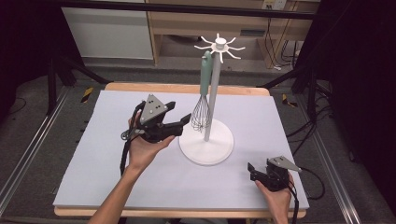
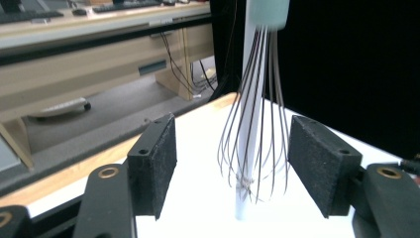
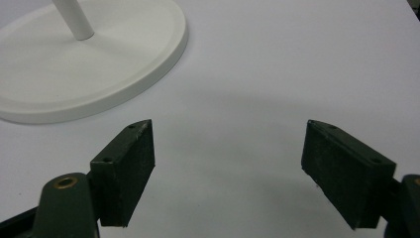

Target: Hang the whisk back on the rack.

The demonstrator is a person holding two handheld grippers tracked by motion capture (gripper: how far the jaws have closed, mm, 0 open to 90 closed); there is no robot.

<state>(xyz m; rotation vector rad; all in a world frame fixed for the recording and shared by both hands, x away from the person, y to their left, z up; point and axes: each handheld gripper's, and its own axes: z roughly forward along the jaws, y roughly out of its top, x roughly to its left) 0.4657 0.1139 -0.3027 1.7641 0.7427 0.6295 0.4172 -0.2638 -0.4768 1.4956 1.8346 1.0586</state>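
Whisk (image 1: 201, 100) hung from one arm of the white rack (image 1: 211, 95), mint handle up, wire loops down just above the round base, close beside the pole. Rack stood near the middle of the table (image 1: 93, 154), slightly toward the far edge.

Going left to right: my left gripper (image 1: 181, 120) was held off the table in my left hand (image 1: 144, 149), jaws pointing right at the whisk's wire end. In the left gripper view the jaws stood wide apart with the wire loops (image 2: 255, 144) and the pole (image 2: 247, 148) framed in the gap between the pads (image 2: 153, 158). Pads weren't touching the wires, clear space on both sides. Nothing gripped.

Centre: rack base (image 3: 94, 64) flat on the table, whisk over its left part in the high view.

Right: my right gripper (image 1: 256, 172) sat low near the table's near right corner, in my right hand (image 1: 278, 198), well apart from the rack. Right gripper view showed its jaws spread, bare table between them, base edge further ahead to the left. Nothing held there either.
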